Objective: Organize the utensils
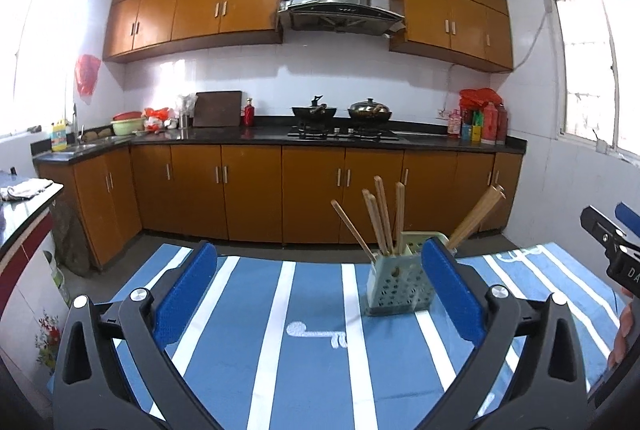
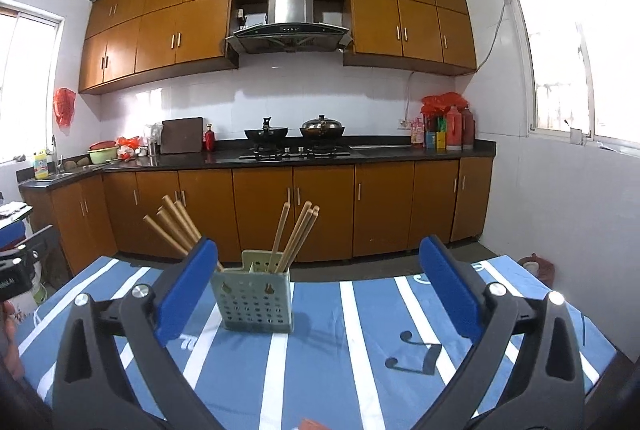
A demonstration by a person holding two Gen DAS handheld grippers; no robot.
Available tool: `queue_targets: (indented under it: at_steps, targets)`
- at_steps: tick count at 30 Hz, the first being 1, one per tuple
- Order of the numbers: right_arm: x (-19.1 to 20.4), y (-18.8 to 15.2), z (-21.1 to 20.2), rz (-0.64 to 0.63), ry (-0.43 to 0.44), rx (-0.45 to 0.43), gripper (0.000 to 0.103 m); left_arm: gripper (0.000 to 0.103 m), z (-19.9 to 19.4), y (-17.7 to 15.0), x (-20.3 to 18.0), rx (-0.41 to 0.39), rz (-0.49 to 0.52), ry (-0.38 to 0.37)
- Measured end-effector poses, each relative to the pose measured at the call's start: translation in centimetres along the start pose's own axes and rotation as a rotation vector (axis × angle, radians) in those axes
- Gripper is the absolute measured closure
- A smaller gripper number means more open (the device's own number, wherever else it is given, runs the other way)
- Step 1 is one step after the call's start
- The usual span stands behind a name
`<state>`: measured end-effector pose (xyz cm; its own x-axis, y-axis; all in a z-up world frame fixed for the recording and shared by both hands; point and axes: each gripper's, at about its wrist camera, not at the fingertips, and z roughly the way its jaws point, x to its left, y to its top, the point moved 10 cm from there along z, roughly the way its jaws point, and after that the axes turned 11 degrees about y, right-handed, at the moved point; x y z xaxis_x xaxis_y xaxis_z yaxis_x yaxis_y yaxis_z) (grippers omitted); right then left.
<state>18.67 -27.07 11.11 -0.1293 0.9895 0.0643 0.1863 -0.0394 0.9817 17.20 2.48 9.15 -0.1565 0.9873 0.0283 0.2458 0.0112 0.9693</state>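
**Pale green holder of chopsticks stands on the striped cloth, both grippers wide apart**

Pale green plastic, square and pierced with rows of round holes, forms the utensil holder (image 2: 256,304) that stands upright on the blue tablecloth with white stripes (image 2: 360,358). In the right wrist view it sits a little left of centre in the lower half of the frame; in the left wrist view the same utensil holder (image 1: 396,284) stands right of centre, partly behind a blue pad.

Light wooden chopsticks (image 2: 294,242) rise from the holder's compartments and lean in different directions. One bundle of wooden chopsticks (image 2: 172,228) fans toward the left of the right wrist frame, its lower ends hidden behind the gripper's blue pad. In the left wrist view the chopsticks (image 1: 380,220) stand in the nearer compartment, and another pair leans toward the right edge.

The left gripper (image 1: 320,290), black-framed with blue padded fingers, has its jaws spread wide with nothing between them, above the cloth. The right gripper (image 2: 316,290) is likewise spread, holding nothing; the holder shows between its fingers but farther back, apart from both pads.

A black metal hook (image 2: 416,356) lies on the cloth in the lower right of the right wrist view. Behind the table run orange-brown wooden cabinets (image 2: 260,206) under a black countertop (image 2: 224,156), with two dark lidded pans (image 2: 322,128) on the stove and a steel range hood (image 2: 290,16) above.
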Motion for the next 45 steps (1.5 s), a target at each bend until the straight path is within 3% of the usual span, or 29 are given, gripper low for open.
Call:
queue_targets:
  at_steps: [11,16,21,45]
  targets:
    - [2.5,-5.9,-4.4,-0.051,0.014,-0.004,0.004,0.002,-3.9,-6.6,-1.0,0.028,0.061,0.019]
    - [3.2,-8.2,-4.6,-0.054,0.034,0.029,0.004,0.002,-4.6,-8.6,-0.6,0.026,0.067,0.041]
    - [3.7,-10.4,-4.8,-0.061,0.039,0.062,0.004,0.002,-4.4,-10.7,-0.6,0.074,0.067,0.041]
    - [2.7,-14.4,-4.4,-0.01,0.035,0.152,0.004,0.002,-4.5,-13.6,-1.6,0.108,0.089,0.034]
